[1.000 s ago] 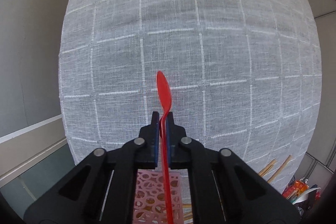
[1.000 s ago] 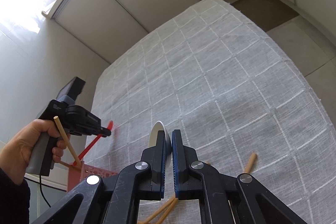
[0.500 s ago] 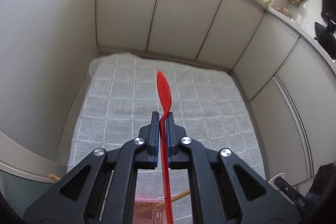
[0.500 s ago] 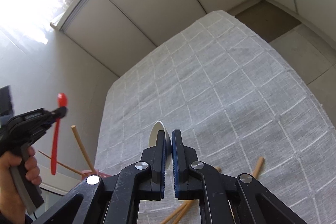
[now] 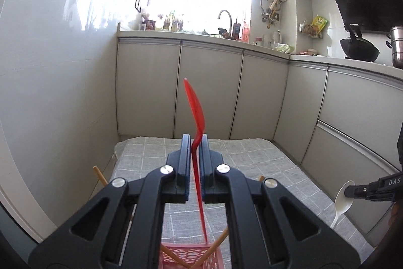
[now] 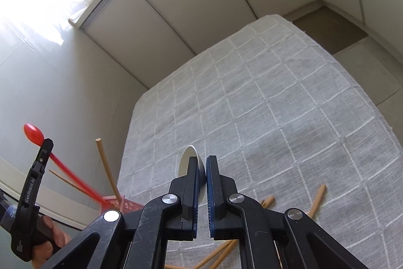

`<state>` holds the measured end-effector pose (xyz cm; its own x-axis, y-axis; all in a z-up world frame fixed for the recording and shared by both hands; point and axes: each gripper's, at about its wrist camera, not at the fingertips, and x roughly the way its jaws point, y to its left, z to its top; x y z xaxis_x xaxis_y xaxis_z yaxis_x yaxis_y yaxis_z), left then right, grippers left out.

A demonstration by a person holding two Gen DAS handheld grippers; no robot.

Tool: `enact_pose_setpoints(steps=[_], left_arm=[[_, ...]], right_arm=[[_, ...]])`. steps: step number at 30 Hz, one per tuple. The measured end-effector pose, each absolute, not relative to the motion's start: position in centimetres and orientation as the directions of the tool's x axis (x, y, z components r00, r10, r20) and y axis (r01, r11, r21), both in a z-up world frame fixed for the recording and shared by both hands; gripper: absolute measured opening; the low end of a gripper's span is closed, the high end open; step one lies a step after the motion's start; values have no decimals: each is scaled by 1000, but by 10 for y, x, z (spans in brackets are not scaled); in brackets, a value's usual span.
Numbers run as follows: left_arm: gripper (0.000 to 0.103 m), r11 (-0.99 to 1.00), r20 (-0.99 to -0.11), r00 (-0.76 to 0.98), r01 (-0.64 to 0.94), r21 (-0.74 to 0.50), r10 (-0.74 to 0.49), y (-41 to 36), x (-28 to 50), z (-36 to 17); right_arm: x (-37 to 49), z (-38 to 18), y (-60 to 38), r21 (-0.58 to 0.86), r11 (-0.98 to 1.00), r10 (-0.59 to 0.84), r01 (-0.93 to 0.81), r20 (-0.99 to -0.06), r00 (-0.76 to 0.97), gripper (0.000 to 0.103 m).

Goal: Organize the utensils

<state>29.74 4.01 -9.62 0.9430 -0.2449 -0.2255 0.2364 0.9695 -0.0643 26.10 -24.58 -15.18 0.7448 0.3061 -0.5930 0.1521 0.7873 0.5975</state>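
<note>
1. Left tool point(image 5: 195, 140) pinches the red spoon point(image 5: 195, 105) at its neck, handle tip just inside the pink basket point(image 5: 191, 256), ready to drop
2. Right tool point(image 6: 201, 163) clamps the white spoon point(image 6: 187, 161) above the bench point(image 6: 277, 92), waiting
3. Loose chopsticks point(image 6: 317, 201) lie beyond

Basket point(image 6: 118, 203) sits at the bench's point(image 6: 277, 105) left edge with chopsticks point(image 6: 107, 168) in it; loose chopsticks point(image 6: 317, 201) lie to its right.
</note>
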Motion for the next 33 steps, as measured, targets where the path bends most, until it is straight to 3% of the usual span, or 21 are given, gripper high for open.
enact_pose_setpoints(steps=[8,17,21,33], left_arm=[[5,958,-211,935,286,-30,-286,45,281,-92],[5,959,-123,952,282,-6,-281,72,244,-64],[5,961,-139,951,278,-2,-275,80,235,-67],[6,952,-305,918,291,91,-252,62,241,-114]], right_arm=[[270,-158,-241,579,798,294,168,-617,730,5],[274,-161,-237,571,803,290,171,-626,724,5],[273,-160,-234,572,804,293,163,-619,728,5],[271,-145,-229,592,794,294,140,-575,763,5]])
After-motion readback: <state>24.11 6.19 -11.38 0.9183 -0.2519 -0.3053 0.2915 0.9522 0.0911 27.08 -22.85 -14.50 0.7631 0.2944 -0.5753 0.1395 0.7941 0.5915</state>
